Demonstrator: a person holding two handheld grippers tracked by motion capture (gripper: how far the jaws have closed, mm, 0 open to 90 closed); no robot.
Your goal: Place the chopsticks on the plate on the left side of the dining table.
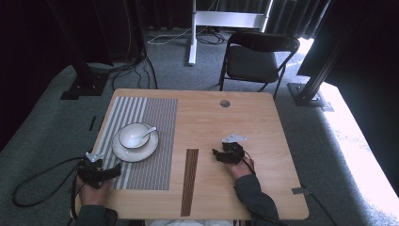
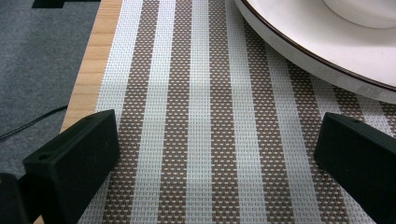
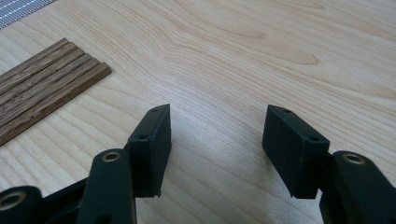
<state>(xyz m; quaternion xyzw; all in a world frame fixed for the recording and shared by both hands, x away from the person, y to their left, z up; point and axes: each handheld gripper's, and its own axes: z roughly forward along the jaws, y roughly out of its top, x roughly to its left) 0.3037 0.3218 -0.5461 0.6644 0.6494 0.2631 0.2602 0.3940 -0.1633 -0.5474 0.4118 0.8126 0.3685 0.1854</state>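
Left gripper (image 1: 114, 173) poised over the near left corner of the striped placemat (image 1: 155, 141), jaws spread wide and empty, just short of the white plate (image 1: 123, 151) carrying bowl (image 1: 133, 134) and spoon (image 1: 149, 132). Right gripper (image 3: 215, 140) likewise parted, nothing between, above bare table (image 1: 263, 122) right of the dark wooden strip (image 1: 189, 179).

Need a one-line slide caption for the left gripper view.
Left gripper, jaws open and empty, over the striped placemat beside the white plate.
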